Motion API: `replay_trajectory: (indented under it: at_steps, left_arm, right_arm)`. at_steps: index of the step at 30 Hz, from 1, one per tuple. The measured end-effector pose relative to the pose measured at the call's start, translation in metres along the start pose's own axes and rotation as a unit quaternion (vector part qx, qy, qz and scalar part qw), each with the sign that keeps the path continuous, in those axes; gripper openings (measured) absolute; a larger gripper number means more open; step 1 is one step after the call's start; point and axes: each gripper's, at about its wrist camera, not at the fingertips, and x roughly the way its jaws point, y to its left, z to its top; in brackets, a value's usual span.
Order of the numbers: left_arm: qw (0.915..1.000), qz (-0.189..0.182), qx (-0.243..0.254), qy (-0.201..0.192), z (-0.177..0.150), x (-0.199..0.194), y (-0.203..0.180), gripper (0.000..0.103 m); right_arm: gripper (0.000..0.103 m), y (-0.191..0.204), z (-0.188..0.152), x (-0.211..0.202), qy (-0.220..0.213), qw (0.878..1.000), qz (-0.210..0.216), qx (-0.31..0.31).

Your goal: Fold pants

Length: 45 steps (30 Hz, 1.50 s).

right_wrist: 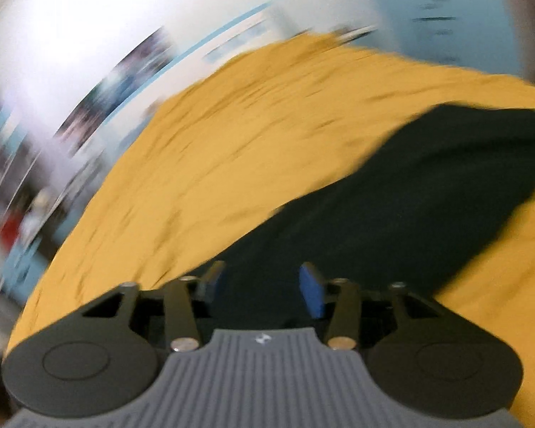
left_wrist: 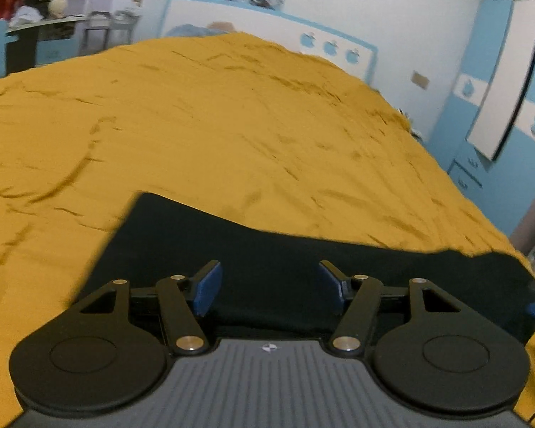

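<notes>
With both the left gripper [left_wrist: 270,285] and right gripper [right_wrist: 260,285] jaws apart and empty, the black pants [left_wrist: 267,249] lie loose on the bed [left_wrist: 196,125], so a careless regrasp risks bunching the fold.

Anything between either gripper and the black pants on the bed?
Nothing visible. The black pants lie flat on the yellow bedspread, directly beneath the open left gripper and open right gripper. Right view is blurred.

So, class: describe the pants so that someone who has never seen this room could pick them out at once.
Find the big bed under its mustard-yellow cover, which fills most of the room. At its near edge, just beyond the open left gripper, lie the pants, spread flat. They are the only black thing on that yellow surface.
</notes>
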Motion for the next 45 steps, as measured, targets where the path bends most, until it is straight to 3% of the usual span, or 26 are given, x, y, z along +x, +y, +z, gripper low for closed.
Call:
replay_trajectory:
  at_steps: [7,10,14,18,22,28,34,37,40,43,45]
  left_arm:
    - [0.9994,0.013,-0.001,0.033,-0.015,0.015,-0.017,0.072]
    - [0.9991,0.019,0.008,0.036,-0.018,0.012,-0.020,0.072]
    - [0.9988,0.021,0.006,0.045,-0.018,0.013,-0.022,0.072]
    - [0.9984,0.023,0.009,0.051,-0.019,0.012,-0.021,0.072]
    - [0.9984,0.021,0.012,0.052,-0.020,0.011,-0.022,0.072]
    - [0.9984,0.018,0.004,0.053,-0.022,0.011,-0.021,0.072]
    - [0.9987,0.010,0.001,0.051,-0.024,0.009,-0.021,0.072]
    - [0.9987,0.009,0.001,0.051,-0.025,0.009,-0.022,0.072]
    - [0.9987,0.007,-0.003,0.050,-0.025,0.009,-0.022,0.072]
    - [0.9987,0.003,-0.005,0.050,-0.026,0.008,-0.023,0.072]
    - [0.9987,0.000,-0.005,0.050,-0.026,0.006,-0.023,0.072]
  right_arm:
    - [0.052,-0.071,0.041,-0.008,-0.002,0.995,-0.076,0.068]
    - [0.063,-0.096,0.050,-0.008,-0.023,0.986,-0.121,0.108]
    - [0.064,-0.134,0.063,0.009,-0.040,0.977,-0.140,0.157]
    - [0.053,-0.128,0.079,0.040,-0.032,0.984,-0.153,0.088]
    - [0.011,-0.098,0.091,0.049,-0.041,0.990,-0.137,-0.016]
    - [0.009,-0.044,0.092,0.029,-0.067,0.983,-0.081,-0.152]
    - [0.008,0.017,0.068,0.012,-0.095,0.952,-0.040,-0.288]
    - [0.008,0.055,0.044,0.009,-0.107,0.920,-0.019,-0.376]
    - [0.008,0.085,0.009,0.010,-0.104,0.880,-0.002,-0.464]
    - [0.008,0.103,-0.031,0.021,-0.074,0.840,0.015,-0.537]
    - [0.008,0.107,-0.053,0.028,-0.033,0.824,0.033,-0.564]
